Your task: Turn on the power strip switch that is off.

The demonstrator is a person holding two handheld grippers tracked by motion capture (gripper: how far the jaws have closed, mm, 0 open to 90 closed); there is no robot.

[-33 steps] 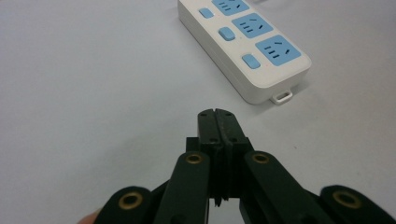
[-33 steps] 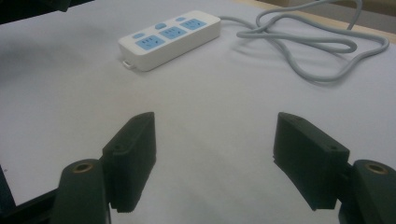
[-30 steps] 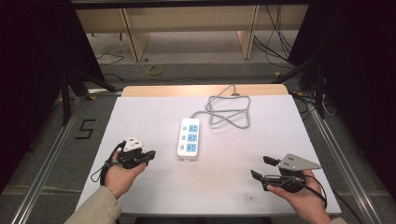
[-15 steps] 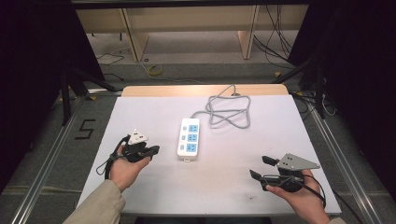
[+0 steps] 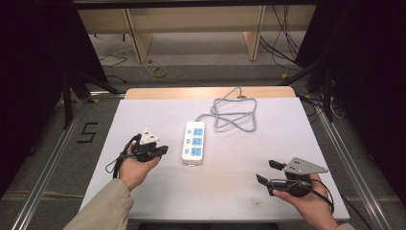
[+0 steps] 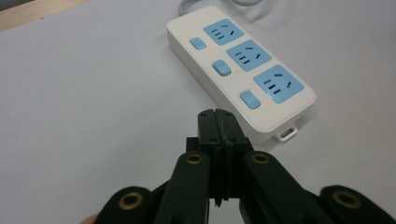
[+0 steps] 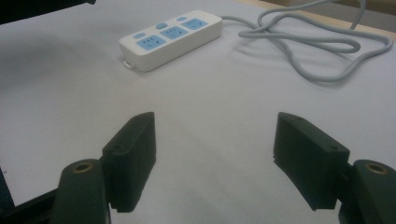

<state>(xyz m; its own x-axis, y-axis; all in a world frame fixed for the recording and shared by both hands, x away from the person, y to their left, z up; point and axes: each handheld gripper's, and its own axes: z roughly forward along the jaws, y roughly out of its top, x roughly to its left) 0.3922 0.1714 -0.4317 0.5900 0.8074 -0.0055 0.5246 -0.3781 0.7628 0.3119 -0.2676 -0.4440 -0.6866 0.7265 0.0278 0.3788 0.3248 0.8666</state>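
A white power strip [image 5: 194,140] with three blue sockets lies mid-table, its grey cable [image 5: 233,112] coiled behind it. In the left gripper view the strip [image 6: 243,65] lies just ahead of my left gripper [image 6: 218,122], whose jaws are pressed together with nothing between them. From above, my left gripper [image 5: 161,150] sits a short way left of the strip, apart from it. My right gripper [image 5: 266,172] hovers open near the front right of the table. In the right gripper view its jaws [image 7: 215,140] stand wide apart, with the strip [image 7: 170,36] and the cable [image 7: 317,49] farther off.
The white table [image 5: 225,191] has a wooden strip [image 5: 201,92] along its far edge. Dark curtains flank both sides. Metal rails run along the floor, and a "5" mark [image 5: 86,132] lies on the floor to the left.
My left gripper has moved right and slightly forward, closer to the power strip. The right gripper has stayed in place.
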